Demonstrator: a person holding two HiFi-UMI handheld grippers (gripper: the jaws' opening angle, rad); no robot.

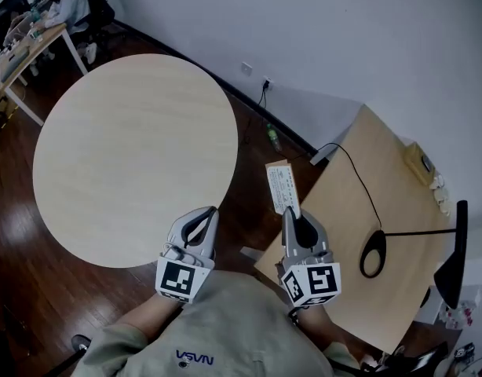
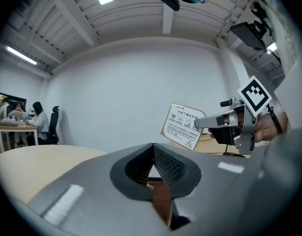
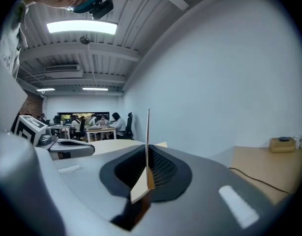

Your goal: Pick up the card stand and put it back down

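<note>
The card stand [image 1: 282, 185], a white printed card on a small wooden base, is held in the air between the two tables, and my right gripper [image 1: 289, 212] is shut on its lower end. The right gripper view shows the card [image 3: 148, 141] edge-on and upright, pinched between the jaws. In the left gripper view the card [image 2: 184, 125] faces the camera, with the right gripper [image 2: 210, 122] reaching in from the right. My left gripper [image 1: 209, 212] hovers at the near edge of the round table [image 1: 131, 155], shut with nothing in it [image 2: 152, 147].
A rectangular wooden table [image 1: 398, 210] at the right carries a black cable [image 1: 359, 179], a black lamp with a ring base [image 1: 374, 254] and a small box [image 1: 421, 163]. People sit at a desk [image 1: 37, 38] far back left. Dark wood floor lies between the tables.
</note>
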